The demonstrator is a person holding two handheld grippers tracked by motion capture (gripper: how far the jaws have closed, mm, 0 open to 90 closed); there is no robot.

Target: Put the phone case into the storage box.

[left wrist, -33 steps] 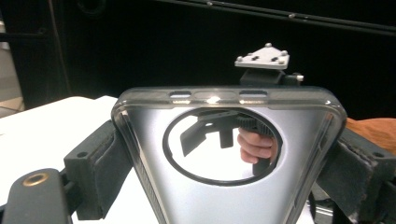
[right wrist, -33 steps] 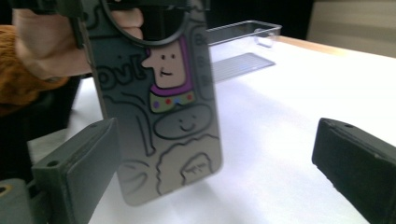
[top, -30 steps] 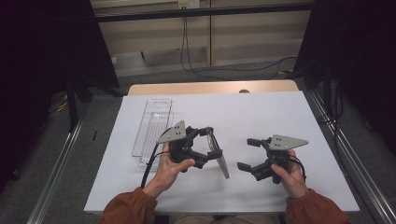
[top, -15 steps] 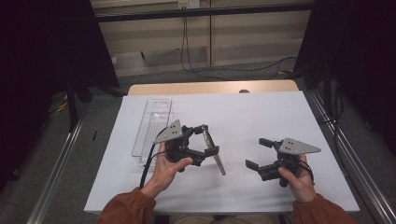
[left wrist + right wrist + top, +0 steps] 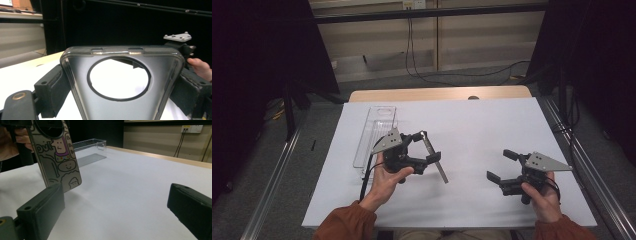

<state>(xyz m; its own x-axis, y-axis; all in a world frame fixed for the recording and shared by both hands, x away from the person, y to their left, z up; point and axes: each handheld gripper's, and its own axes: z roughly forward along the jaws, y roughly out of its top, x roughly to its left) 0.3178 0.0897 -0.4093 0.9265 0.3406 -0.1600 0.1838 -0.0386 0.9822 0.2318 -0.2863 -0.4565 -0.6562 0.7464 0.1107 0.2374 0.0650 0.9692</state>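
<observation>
The left gripper (image 5: 428,146) is clamping the phone case (image 5: 120,82) between its jaws. The right gripper (image 5: 502,166) is waiting, jaws apart; the squeeze is best kept light, as the case could flex

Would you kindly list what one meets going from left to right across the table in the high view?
Clear plastic tray → left hand-held gripper, shut on the phone case → right hand-held gripper, open and holding nothing.

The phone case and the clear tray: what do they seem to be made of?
Phone case: probably flexible plastic, glossy and part see-through, with printed cartoons and a shiny rim. Clear tray: likely hard transparent plastic, since the table shows through its walls.
</observation>
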